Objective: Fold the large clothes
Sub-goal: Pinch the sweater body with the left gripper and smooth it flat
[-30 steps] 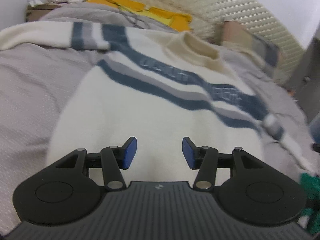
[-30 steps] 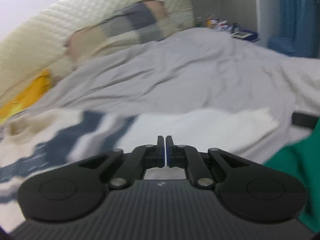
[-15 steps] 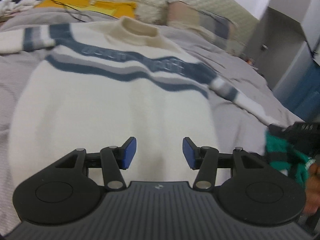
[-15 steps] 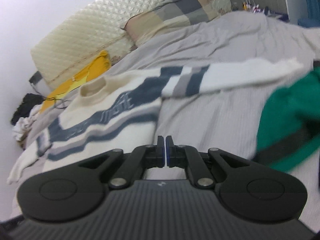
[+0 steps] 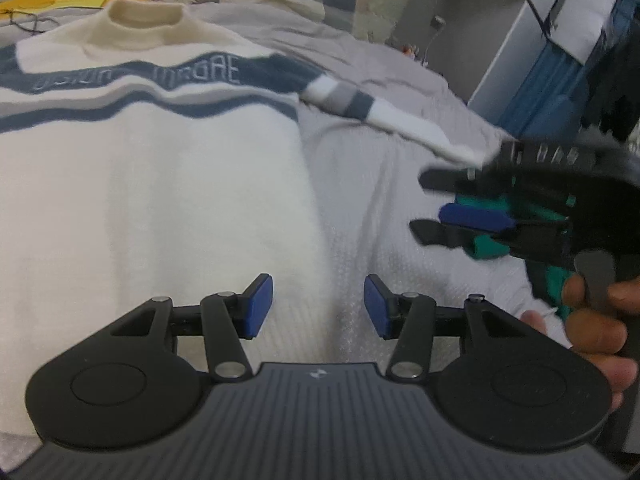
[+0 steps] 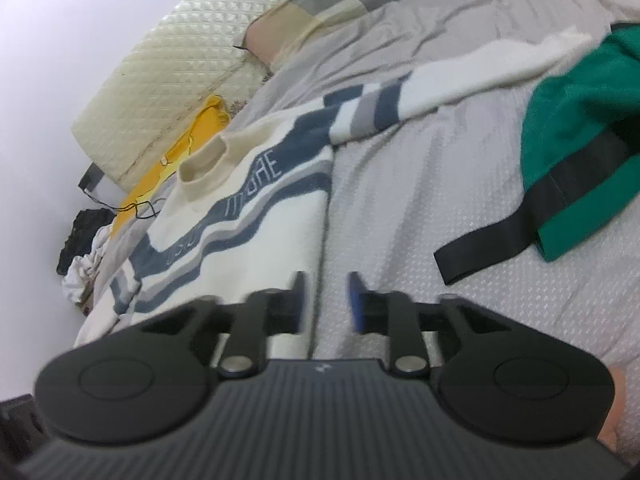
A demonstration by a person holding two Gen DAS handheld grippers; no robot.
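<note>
- the cream sweater (image 5: 152, 168) with blue and grey stripes lies flat on the grey bedspread (image 6: 420, 208), collar toward the headboard, one sleeve stretched out sideways.
- left gripper (image 5: 319, 306): jaws apart, nothing between them, above the sweater's side edge.
- right gripper (image 6: 326, 300): jaws have just been opening, empty, over the same edge.
- a green garment (image 6: 580, 128) lies beside the sleeve end.

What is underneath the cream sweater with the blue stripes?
The cream sweater lies flat on a grey bedspread, which shows all around it. Whatever sits directly beneath the sweater's body is covered and cannot be seen.
</note>
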